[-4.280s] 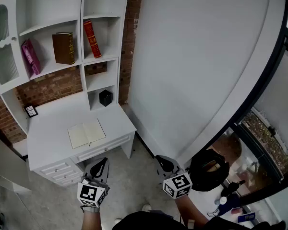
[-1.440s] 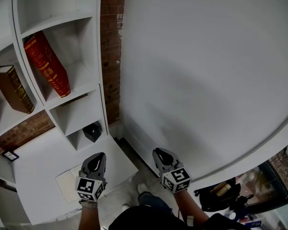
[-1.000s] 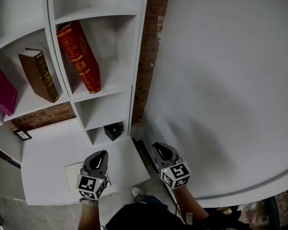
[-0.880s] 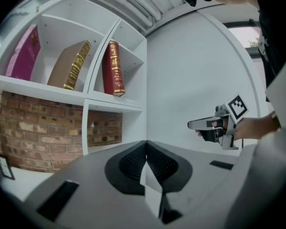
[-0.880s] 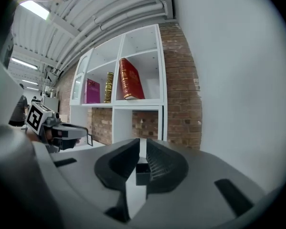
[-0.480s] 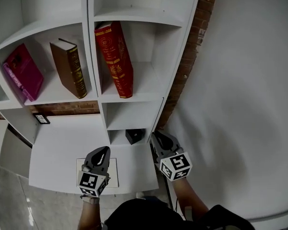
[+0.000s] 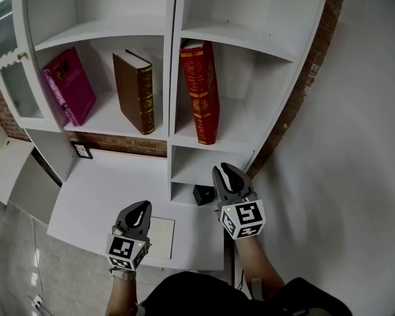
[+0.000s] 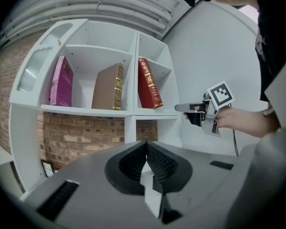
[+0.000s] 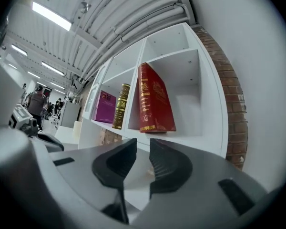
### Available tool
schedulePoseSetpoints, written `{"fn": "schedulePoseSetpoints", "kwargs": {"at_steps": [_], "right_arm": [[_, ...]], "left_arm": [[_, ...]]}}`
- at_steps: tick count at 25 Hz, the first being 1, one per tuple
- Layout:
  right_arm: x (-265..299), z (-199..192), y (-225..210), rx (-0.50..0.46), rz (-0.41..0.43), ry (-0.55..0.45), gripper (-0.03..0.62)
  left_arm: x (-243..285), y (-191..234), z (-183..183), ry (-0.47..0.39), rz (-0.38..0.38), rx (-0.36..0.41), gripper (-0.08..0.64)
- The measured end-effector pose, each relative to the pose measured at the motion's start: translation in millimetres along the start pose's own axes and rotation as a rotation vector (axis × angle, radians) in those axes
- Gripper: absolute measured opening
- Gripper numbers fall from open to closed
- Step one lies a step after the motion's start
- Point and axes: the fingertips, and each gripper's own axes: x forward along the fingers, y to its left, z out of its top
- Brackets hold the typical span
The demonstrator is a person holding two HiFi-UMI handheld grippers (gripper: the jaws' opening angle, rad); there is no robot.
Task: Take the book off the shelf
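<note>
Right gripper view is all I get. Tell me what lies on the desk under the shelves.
Observer: A white notebook lies on the desk; in the head view it shows just right of the left hand-held gripper.
Operator: Report that gripper's jaws.
Observer: Together, with nothing between them.
Operator: Check the cubbies under the red book.
Observer: A small black box sits in the bottom cubby of the column that holds the red book.
</note>
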Motion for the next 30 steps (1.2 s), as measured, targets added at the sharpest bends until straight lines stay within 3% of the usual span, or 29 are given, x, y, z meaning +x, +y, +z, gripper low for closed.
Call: {"fn": "schedulePoseSetpoints", "kwargs": {"at_steps": [6, 16, 30], "right_arm": [[27, 30, 11, -0.08, 0.019, -0.036, 0.119], [63, 65, 3, -0.19, -0.036, -0.081, 0.246], [118, 79, -11, -0.264, -0.131, -0.08, 0.316]], "left_arm": [[-12, 20, 3, -0.001, 0.072, -0.006, 0.009], [-29, 41, -2, 0.009, 0.167, -0.026, 0.009], [-72, 71, -13, 0.046, 0.325, -0.026, 0.009]]}}
